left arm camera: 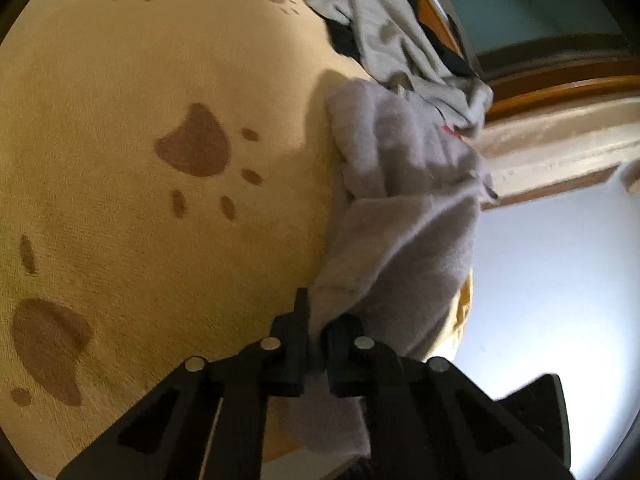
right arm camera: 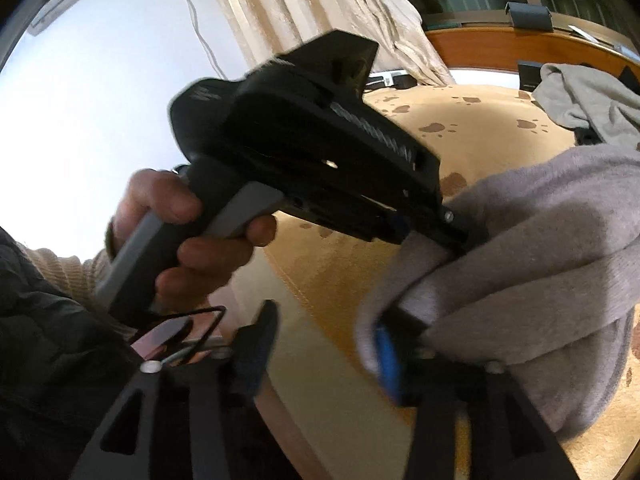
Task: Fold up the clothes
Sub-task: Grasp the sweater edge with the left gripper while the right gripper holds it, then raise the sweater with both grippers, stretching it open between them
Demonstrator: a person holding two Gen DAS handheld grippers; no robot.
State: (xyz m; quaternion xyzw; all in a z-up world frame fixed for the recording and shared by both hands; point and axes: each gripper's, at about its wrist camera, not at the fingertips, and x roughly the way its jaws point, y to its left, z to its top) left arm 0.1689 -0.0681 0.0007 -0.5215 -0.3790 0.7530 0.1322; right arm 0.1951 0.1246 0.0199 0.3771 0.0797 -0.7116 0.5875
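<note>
A grey fleece garment [left arm camera: 400,208] lies bunched on the yellow paw-print blanket [left arm camera: 140,80] near its right edge. My left gripper [left arm camera: 316,316] is shut on the garment's near edge, and the cloth runs up and away from its black fingers. In the right wrist view a hand [right arm camera: 192,232] holds that left gripper [right arm camera: 460,228], its tip pinched into the grey garment [right arm camera: 540,248]. My right gripper [right arm camera: 326,320] stands open below it. The garment drapes over its right finger with the blue pad [right arm camera: 386,356]; the left finger is bare.
A loose pile of light grey and dark clothes [left arm camera: 380,20] sits at the blanket's far side, also seen at the upper right as a clothes pile [right arm camera: 592,96]. A wooden frame [left arm camera: 560,88] and a beige curtain [right arm camera: 320,12] stand behind. The blanket's edge [right arm camera: 296,288] drops off close to me.
</note>
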